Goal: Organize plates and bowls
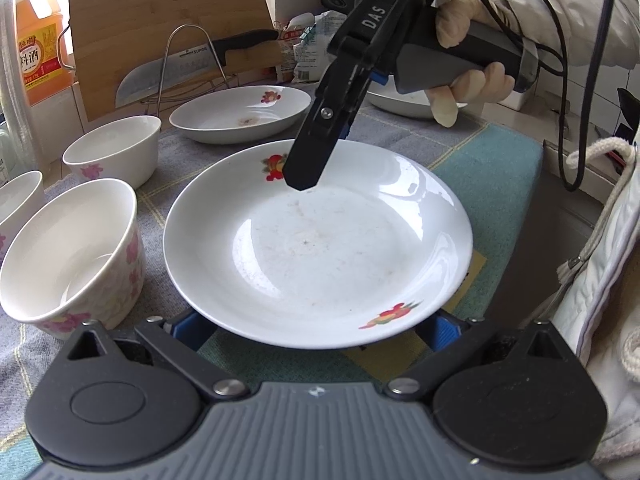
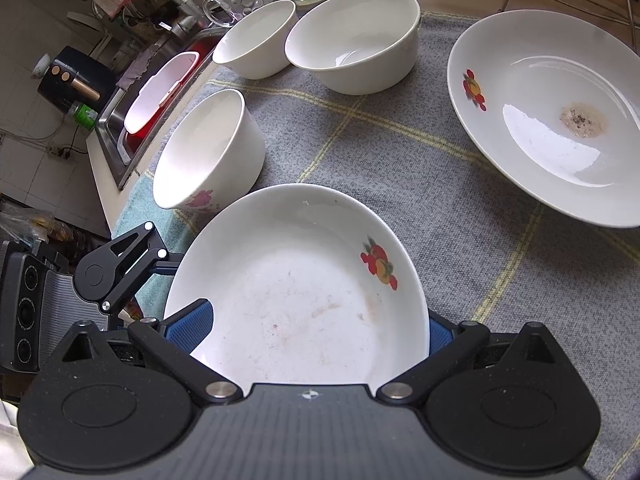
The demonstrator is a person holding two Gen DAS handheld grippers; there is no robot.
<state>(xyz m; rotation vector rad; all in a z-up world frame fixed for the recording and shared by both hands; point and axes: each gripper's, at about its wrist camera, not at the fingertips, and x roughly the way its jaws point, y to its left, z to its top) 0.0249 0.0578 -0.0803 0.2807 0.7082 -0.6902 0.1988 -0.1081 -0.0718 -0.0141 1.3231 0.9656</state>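
The near plate, white with a red fruit motif, sits on the checked cloth with a flowered bowl just beside it and a second plate beyond it, toward the cutting board. The right gripper reaches down over the near plate's far rim; in its own view that rim lies between the blue pads, which stand wide and do not look clamped yet. The left gripper waits at the plate's near edge, jaws apart, the rim over the gap. To my eye the step is lifting this plate to stack it on the second one, which carries a brown residue spot. Best to close squarely on the rim, lift level, and clear the flowered bowl before swinging over. Readable writing: "DAS" on the right gripper's arm, "SUPOR" on the cleaver propped against the board, and "料酒" on the orange bottle beside it.
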